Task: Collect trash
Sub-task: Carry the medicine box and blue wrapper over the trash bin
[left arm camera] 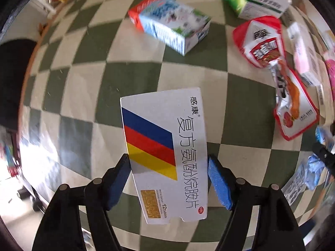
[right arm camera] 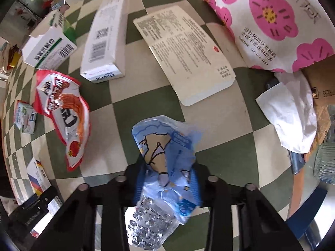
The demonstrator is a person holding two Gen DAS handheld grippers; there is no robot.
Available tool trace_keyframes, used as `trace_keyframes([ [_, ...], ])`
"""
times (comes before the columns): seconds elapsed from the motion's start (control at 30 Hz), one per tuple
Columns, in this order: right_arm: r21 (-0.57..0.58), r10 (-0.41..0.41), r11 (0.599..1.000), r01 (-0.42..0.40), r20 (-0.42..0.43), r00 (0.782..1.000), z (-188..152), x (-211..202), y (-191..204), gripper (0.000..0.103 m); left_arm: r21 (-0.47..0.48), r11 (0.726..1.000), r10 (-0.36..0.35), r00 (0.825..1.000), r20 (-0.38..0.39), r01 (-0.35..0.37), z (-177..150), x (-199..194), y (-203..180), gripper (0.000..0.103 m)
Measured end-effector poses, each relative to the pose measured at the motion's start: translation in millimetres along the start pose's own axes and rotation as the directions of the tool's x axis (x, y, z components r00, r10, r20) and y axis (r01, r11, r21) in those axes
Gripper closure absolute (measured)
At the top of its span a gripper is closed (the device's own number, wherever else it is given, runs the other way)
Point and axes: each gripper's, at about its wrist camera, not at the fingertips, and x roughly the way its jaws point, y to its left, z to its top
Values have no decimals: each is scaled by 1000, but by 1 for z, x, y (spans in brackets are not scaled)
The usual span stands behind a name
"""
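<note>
My left gripper [left arm camera: 168, 179] is shut on a flat white medicine box [left arm camera: 165, 150] with blue, red and yellow stripes, held above the checkered cloth. My right gripper [right arm camera: 167, 179] is shut on a crumpled light-blue plastic wrapper [right arm camera: 167, 156] with a silver inside. The striped box also shows at the left edge of the right wrist view [right arm camera: 38, 176]. A red snack bag [right arm camera: 62, 113] lies flat on the cloth; it also shows in the left wrist view [left arm camera: 272, 62].
On the green-and-cream checkered cloth [right arm camera: 219, 138] lie a small milk carton [left arm camera: 169, 29], a green-white box [right arm camera: 50, 46], a long white box [right arm camera: 106, 35], a flat printed card [right arm camera: 186, 56], a pink-flowered bag [right arm camera: 272, 21] and a white tissue [right arm camera: 293, 113].
</note>
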Motion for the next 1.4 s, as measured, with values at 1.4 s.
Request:
trace_keyframes([
  [1.4, -38, 233, 971, -238, -99, 967, -504, 18, 151, 79, 108, 978, -177, 983, -42, 180, -292, 84, 236, 32],
])
